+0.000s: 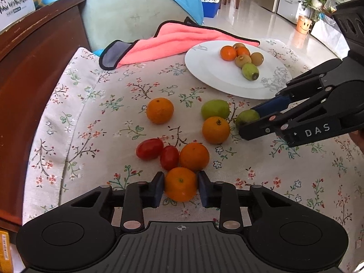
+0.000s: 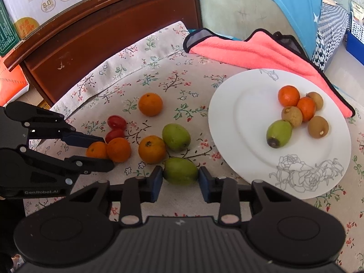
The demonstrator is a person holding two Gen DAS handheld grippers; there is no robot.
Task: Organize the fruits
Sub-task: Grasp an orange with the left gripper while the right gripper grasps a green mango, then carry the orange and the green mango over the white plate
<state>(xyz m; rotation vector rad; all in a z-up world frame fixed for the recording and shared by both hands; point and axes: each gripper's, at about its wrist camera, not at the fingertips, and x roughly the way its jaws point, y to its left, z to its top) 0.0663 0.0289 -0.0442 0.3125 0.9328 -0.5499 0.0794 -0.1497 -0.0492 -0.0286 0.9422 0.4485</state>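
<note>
My left gripper (image 1: 180,187) is shut on an orange (image 1: 180,184) on the floral tablecloth; it also shows in the right wrist view (image 2: 100,151). My right gripper (image 2: 180,179) is shut on a green fruit (image 2: 180,171), which also shows in the left wrist view (image 1: 246,118). A white plate (image 2: 238,113) holds two small oranges (image 2: 289,95), three brown fruits (image 2: 318,127) and one green fruit (image 2: 278,133). Loose on the cloth lie three more oranges (image 1: 160,110), two red tomatoes (image 1: 149,149) and another green fruit (image 1: 215,109).
A pink towel (image 1: 177,42) lies behind the plate at the table's far edge. A dark wooden cabinet (image 1: 34,52) stands along the left side. A grey-green chair back (image 1: 136,18) rises behind the table.
</note>
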